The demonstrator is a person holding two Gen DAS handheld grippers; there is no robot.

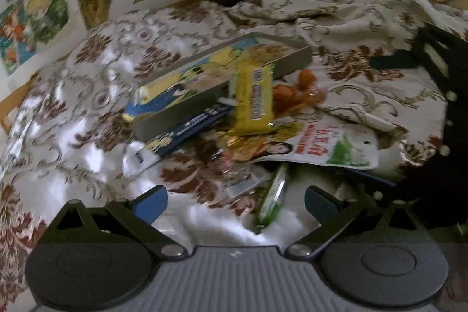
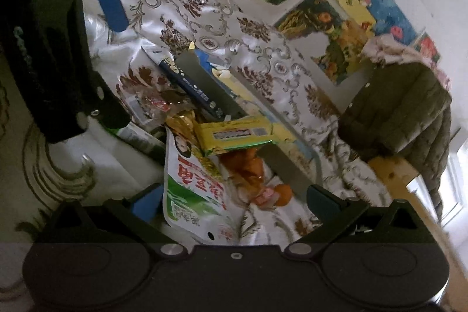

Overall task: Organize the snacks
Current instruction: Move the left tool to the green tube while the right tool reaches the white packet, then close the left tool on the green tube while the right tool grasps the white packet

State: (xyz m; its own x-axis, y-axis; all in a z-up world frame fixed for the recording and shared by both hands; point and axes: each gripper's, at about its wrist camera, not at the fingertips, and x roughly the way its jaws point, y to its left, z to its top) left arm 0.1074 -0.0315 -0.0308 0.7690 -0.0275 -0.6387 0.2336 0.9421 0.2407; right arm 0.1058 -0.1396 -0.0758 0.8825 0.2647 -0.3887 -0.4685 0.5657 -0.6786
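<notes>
1. Nearest the left gripper, a green stick packet lies between its wide-open, empty jaws.
2. Ahead, the yellow bar leans on the grey box, its lower end on the loose pile.
3. Right gripper, also spread and empty, straddles the white pouch; orange sweets sit just beyond.
4. By my judgement nearly all the sorting remains, on the floral cloth.

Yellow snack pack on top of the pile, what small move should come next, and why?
Probably ease the open left gripper forward onto the yellow pack. It lies uppermost, leaning on the box, so lifting it should disturb little. The right gripper is open too.
</notes>
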